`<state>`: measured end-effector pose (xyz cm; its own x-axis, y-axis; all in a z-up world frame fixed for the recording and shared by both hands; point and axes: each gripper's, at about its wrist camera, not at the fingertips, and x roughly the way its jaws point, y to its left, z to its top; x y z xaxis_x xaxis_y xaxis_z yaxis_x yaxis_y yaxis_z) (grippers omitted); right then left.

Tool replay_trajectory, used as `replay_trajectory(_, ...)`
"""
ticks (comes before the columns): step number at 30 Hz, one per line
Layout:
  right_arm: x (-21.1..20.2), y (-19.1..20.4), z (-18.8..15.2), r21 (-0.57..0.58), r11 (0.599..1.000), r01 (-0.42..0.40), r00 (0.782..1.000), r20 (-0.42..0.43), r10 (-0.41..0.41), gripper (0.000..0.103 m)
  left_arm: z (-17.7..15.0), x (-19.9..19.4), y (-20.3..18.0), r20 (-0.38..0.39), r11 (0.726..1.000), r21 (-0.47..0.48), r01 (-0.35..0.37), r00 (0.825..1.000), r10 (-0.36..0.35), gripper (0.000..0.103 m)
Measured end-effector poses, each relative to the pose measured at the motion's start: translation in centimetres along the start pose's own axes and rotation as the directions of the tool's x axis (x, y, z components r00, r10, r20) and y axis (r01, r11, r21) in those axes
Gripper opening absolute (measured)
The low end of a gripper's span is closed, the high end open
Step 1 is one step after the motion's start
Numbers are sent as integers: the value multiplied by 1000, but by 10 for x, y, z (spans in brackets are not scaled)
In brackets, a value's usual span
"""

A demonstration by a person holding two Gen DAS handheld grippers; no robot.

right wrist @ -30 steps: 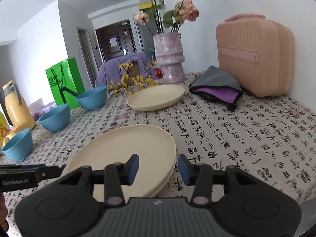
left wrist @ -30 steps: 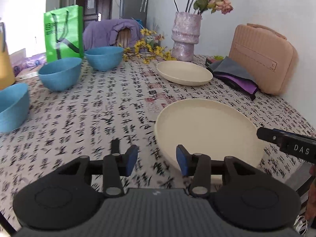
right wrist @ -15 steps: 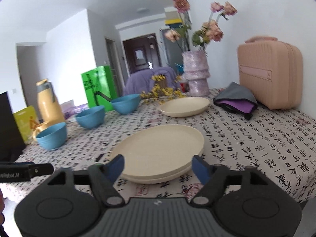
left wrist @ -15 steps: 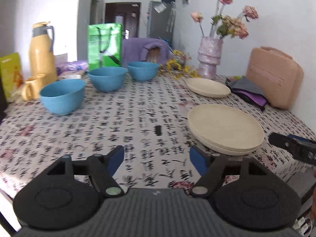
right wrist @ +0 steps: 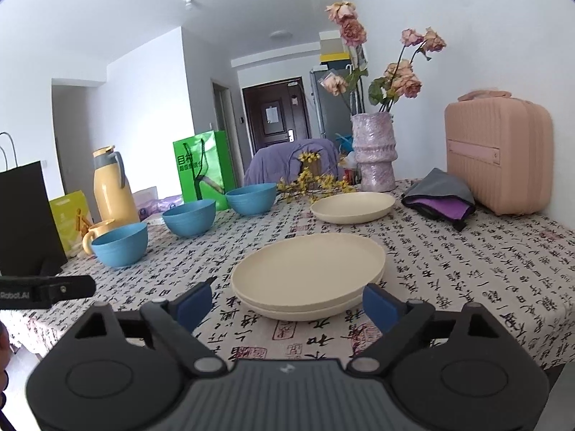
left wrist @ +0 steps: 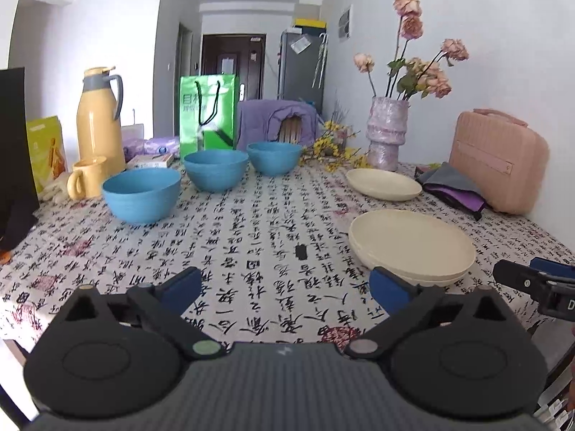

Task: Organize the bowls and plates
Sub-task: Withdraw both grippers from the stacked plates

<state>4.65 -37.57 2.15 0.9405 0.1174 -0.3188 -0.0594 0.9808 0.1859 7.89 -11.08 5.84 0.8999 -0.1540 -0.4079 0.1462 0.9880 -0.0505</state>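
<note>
Left gripper (left wrist: 284,289) and right gripper (right wrist: 285,303): jaws spread, empty, at frame bottom. Stacked plates (right wrist: 309,269) at centre; single plate (right wrist: 354,206) beyond; bowls (right wrist: 188,217) at left, unstacked.

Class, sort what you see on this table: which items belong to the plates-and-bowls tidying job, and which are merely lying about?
Belongs to the job:
stacked cream plates
single cream plate
three blue bowls

Lying about:
yellow thermos
yellow mug
green bag
vase
pink case
folded cloth
</note>
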Motion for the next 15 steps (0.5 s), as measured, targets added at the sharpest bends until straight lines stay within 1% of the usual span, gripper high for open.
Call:
replay_trajectory(2,0,-3,0,5,1000,10,1000,5,-10,92,-1,0,-3,6,1000,7,1,1000,-1,103)
replay_trajectory(8,5,-8,-1,15,999,38,999,4,-38,93,-1,11,-7,-7,1000,18,11,1000,-11,103)
replay_trajectory(15,20,-17,7,14,998,65,998,-1,-65,93,13,40,-11,-27,999,25,37,999,-36,103)
